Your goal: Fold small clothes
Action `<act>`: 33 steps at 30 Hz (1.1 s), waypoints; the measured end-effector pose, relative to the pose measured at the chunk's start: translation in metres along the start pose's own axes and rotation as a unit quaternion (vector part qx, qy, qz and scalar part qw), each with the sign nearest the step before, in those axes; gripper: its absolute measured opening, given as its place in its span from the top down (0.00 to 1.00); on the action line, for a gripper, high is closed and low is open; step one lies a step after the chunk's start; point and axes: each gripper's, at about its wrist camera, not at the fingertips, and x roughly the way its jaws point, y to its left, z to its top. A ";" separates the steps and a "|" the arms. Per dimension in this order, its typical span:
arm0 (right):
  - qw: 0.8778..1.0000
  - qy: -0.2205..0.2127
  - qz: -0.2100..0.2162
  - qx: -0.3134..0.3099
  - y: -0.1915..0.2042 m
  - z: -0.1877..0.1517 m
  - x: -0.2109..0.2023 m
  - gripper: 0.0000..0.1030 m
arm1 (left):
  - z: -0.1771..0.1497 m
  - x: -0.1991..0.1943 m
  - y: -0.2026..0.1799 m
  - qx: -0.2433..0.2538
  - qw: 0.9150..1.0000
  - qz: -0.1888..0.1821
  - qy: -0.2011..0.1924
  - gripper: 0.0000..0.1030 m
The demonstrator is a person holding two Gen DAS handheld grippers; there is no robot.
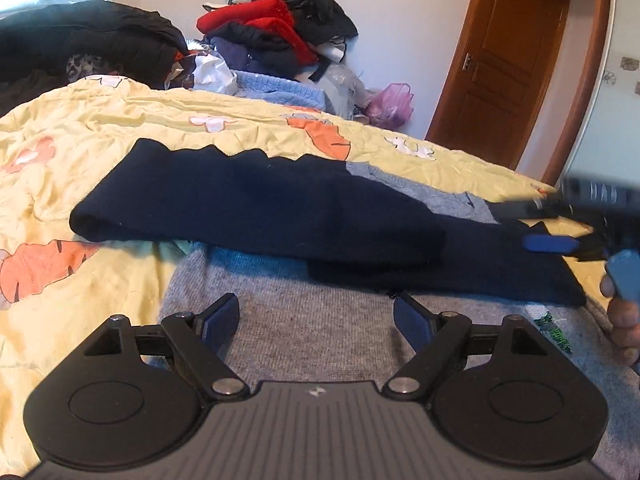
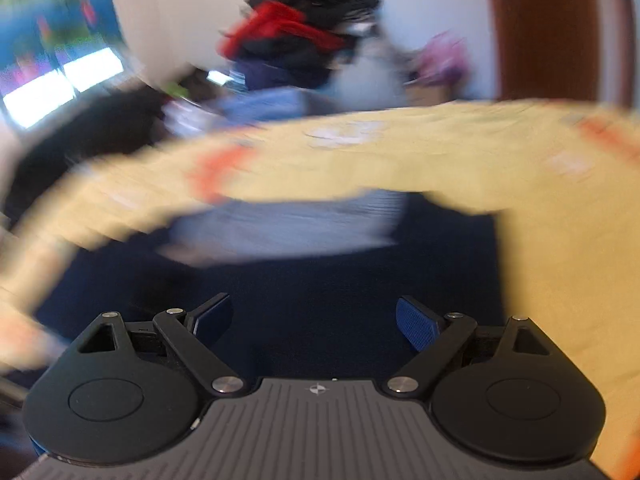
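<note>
While the left hand-held gripper hovered low over a grey knit sweater spread on the bed, its blue-padded fingers stood wide apart with nothing between them — only the grey knit showed in the gap. A navy sleeve lay folded across the upper part of the sweater, running from a rounded cuff end at the left towards the right, where more navy cloth spread out below it. The sweater rested on a yellow quilt printed with orange and white cartoon figures. At the right edge of the left wrist view the right hand-held gripper came in blurred, one blue pad lying over the navy cloth, with the fingers of a person's hand just below it. In the right wrist view, heavily smeared, the right hand-held gripper also had its fingers spread apart and empty, poised above navy fabric with a patch of grey knit beyond — whether the pads touched the cloth could not be told. Behind the bed a heap of clothes in red, black and dark blue was stacked against the wall, a pink plastic bag sat near it, and a brown wooden door stood at the right.
</note>
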 end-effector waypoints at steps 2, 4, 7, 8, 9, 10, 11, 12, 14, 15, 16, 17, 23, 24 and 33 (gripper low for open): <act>0.999 0.030 0.031 0.002 0.023 0.005 0.014 0.15 | 0.000 -0.001 0.001 -0.003 1.000 -0.001 -0.003 0.17; 0.997 0.066 0.039 0.007 0.038 0.008 0.035 0.17 | 0.000 -0.001 0.004 -0.010 1.000 0.000 -0.005 0.17; 0.993 0.102 0.021 0.048 0.040 0.010 0.068 0.20 | 0.000 -0.002 0.007 -0.020 1.000 0.004 -0.010 0.17; 0.994 0.088 0.017 0.056 0.040 0.011 0.069 0.20 | 0.000 -0.003 0.007 -0.022 1.000 0.004 -0.012 0.17; 0.994 0.084 0.019 0.066 0.040 0.012 0.071 0.20 | -0.001 -0.005 0.007 -0.023 1.000 0.003 -0.013 0.17; 0.994 0.081 0.021 0.076 0.041 0.011 0.072 0.24 | -0.001 -0.005 0.007 -0.024 1.000 0.001 -0.014 0.17; 0.993 0.079 0.029 0.077 0.041 0.012 0.072 0.41 | -0.001 -0.005 0.007 -0.025 1.000 0.000 -0.015 0.17; 0.993 0.085 0.039 0.073 0.041 0.014 0.074 0.53 | -0.001 -0.005 0.007 -0.025 1.000 -0.001 -0.015 0.17; 0.991 0.104 0.041 0.067 0.043 0.014 0.079 0.66 | 0.000 -0.005 0.008 -0.028 1.000 -0.004 -0.015 0.17; 0.992 0.104 0.041 0.059 0.045 0.014 0.080 0.66 | 0.000 -0.005 0.008 -0.028 0.999 -0.004 -0.015 0.17; 0.992 0.106 0.042 0.056 0.046 0.013 0.081 0.66 | 0.000 -0.005 0.008 -0.029 0.999 -0.004 -0.015 0.17; 0.992 0.107 0.044 0.058 0.047 0.012 0.082 0.66 | 0.000 -0.005 0.009 -0.030 0.999 -0.005 -0.016 0.17; 0.993 0.081 0.065 0.054 0.051 0.015 0.075 0.81 | -0.001 -0.005 0.009 -0.030 0.999 -0.002 -0.016 0.17; 0.994 0.073 0.068 0.049 0.052 0.016 0.071 0.81 | -0.001 -0.005 0.009 -0.030 0.999 -0.002 -0.016 0.17; 0.999 0.041 0.019 -0.007 0.017 0.038 0.037 0.82 | 0.000 -0.005 0.009 -0.030 0.999 0.000 -0.015 0.17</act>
